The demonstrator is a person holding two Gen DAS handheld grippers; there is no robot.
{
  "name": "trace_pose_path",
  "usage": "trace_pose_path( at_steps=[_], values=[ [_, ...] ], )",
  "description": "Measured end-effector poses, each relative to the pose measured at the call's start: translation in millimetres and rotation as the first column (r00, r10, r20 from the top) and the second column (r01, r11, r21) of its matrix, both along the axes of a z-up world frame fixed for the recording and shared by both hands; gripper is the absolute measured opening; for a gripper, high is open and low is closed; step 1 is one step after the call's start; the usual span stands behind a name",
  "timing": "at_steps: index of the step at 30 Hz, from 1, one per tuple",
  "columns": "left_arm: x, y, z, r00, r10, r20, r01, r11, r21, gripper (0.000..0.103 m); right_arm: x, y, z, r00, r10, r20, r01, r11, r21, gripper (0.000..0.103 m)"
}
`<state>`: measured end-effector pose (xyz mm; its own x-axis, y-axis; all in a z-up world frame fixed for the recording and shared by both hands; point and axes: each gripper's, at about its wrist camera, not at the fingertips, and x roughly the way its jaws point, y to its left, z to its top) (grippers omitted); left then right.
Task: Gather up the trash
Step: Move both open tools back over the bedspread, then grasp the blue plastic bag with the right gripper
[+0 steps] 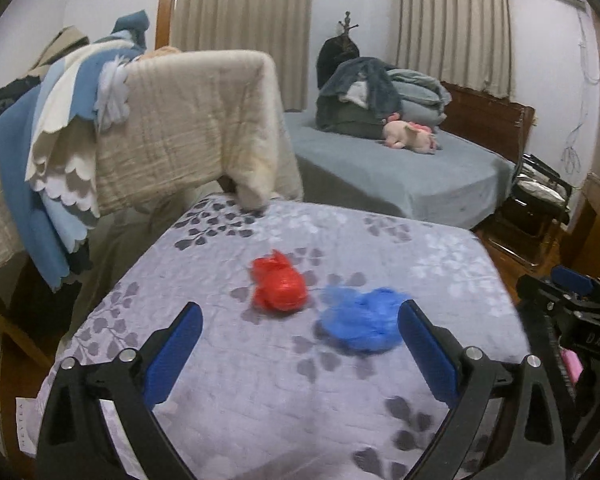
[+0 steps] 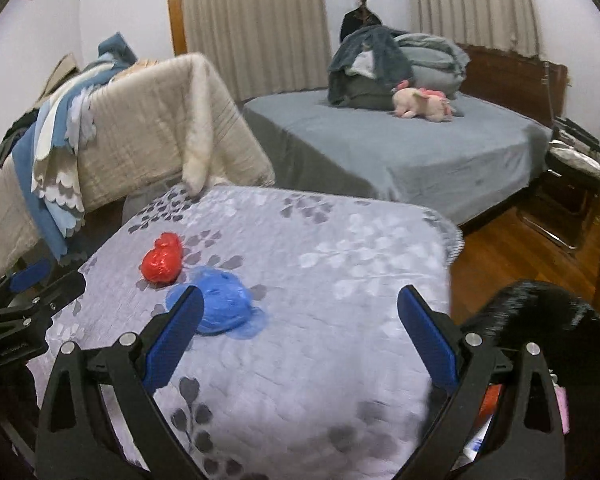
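A crumpled red plastic bag (image 1: 278, 285) and a crumpled blue plastic bag (image 1: 360, 318) lie side by side on a grey leaf-patterned blanket (image 1: 260, 380). My left gripper (image 1: 300, 316) is open and empty, held just before the bags, with the blue bag next to its right finger. In the right wrist view the red bag (image 2: 162, 258) and the blue bag (image 2: 222, 304) lie left of centre. My right gripper (image 2: 300, 312) is open and empty, its left finger beside the blue bag. Each gripper shows at the edge of the other's view.
A rack draped with cream and blue cloths (image 1: 140, 128) stands behind the blanket on the left. A bed (image 1: 400, 172) with folded bedding and a pink plush toy (image 1: 408, 134) lies beyond. A folding chair (image 1: 540, 208) stands on the wooden floor at right.
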<state>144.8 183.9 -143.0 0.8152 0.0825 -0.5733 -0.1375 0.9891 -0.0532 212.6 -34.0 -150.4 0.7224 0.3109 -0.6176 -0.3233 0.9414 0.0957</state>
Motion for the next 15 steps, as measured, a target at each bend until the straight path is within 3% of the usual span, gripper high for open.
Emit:
trace_pose_path(
  at_steps=[15],
  values=[
    [29.3,60.3,-50.0,0.995,0.033,-0.095,-0.034,0.999,-0.007,0.096,42.7,73.4,-58.4,0.992,0.055,-0.115,-0.061,0.997,-0.051,0.095]
  ],
)
